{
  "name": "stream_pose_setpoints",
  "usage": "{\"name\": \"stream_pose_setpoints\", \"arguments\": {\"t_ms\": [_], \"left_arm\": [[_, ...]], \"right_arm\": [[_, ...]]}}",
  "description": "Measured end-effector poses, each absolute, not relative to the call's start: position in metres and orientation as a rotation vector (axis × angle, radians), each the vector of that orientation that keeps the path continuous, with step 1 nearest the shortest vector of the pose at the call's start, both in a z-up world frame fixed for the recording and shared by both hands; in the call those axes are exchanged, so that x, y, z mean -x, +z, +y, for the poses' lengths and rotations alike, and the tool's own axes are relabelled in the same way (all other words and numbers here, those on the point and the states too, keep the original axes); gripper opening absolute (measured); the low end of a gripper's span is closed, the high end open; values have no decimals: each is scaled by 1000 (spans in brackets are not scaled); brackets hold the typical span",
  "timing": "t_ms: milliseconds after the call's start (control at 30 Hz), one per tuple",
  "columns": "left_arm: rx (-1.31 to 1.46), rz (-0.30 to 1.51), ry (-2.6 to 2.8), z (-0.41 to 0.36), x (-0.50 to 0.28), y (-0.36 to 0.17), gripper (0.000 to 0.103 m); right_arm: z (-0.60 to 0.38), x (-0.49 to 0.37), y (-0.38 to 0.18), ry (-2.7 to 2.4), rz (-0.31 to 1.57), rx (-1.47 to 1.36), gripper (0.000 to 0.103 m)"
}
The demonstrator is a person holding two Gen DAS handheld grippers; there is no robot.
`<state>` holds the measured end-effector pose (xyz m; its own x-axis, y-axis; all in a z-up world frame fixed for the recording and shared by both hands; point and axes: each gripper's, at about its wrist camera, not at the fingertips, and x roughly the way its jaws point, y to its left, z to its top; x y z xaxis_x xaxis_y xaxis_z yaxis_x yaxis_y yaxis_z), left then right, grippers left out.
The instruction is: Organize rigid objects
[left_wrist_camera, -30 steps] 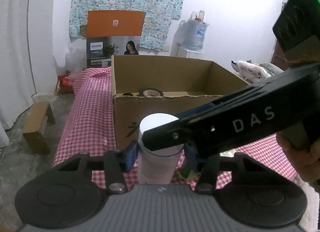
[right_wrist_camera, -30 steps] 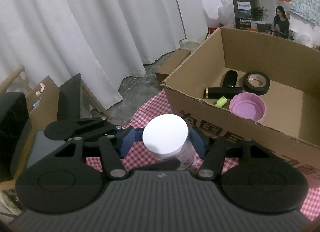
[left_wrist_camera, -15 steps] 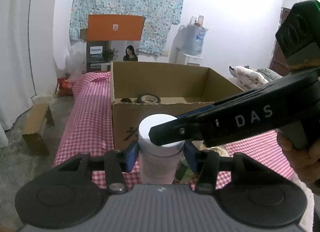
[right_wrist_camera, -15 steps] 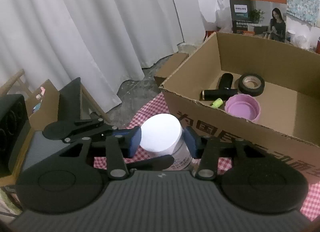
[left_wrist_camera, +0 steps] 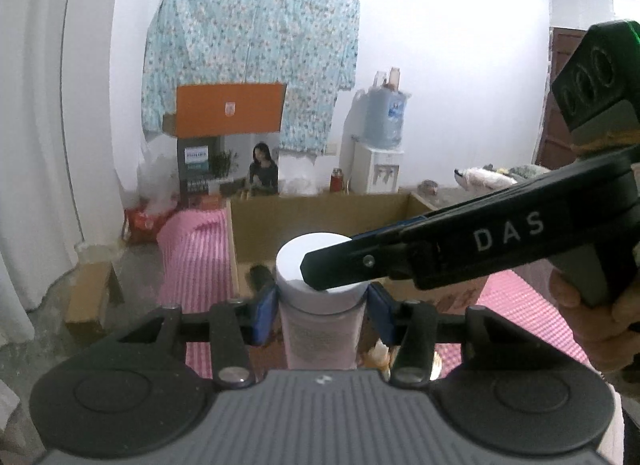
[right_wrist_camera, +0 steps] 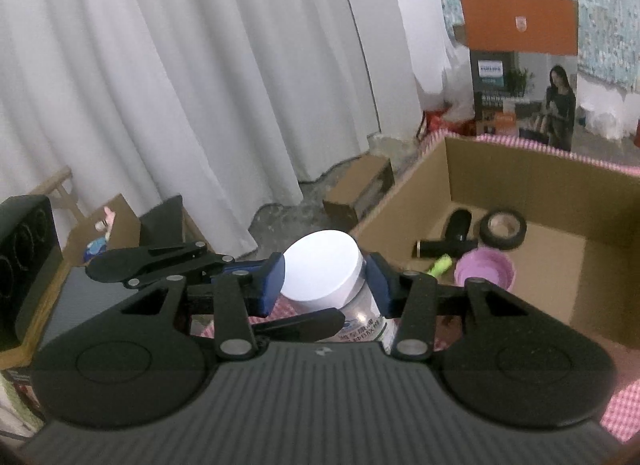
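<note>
A white-capped bottle with a pale label stands upright between the blue pads of my left gripper, which is shut on it below the cap. My right gripper is shut on the same bottle at its cap, crossing from the right in the left wrist view. The bottle is lifted above the red-checked cloth, just in front of the open cardboard box. Inside the box lie a black tape roll, a black cylinder, a pink lid and a small yellow-green piece.
White curtains hang at the left. A small cardboard box sits on the floor. An orange-topped Philips box stands behind the table, and a water dispenser by the far wall. A speaker stands at the left.
Both grippers have risen with the bottle, and the box now sits lower in the views. The bottle has come nearer the box's near left corner.
</note>
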<state>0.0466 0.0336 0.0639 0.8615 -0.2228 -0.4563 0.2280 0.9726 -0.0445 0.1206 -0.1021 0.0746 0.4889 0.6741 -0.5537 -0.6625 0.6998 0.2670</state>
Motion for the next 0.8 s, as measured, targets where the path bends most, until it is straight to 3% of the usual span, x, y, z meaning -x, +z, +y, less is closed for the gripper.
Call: {"name": "stream_pose_setpoints", "arguments": {"t_ms": [500,800], "left_arm": [[-17,403,-328,4,-121,120,50],[38,500,-399,-25,-206,106,50]], "right_arm": [[-139,-160,146,739,556,-53,44],[-179,-228,149,645,599,-82,44]]}}
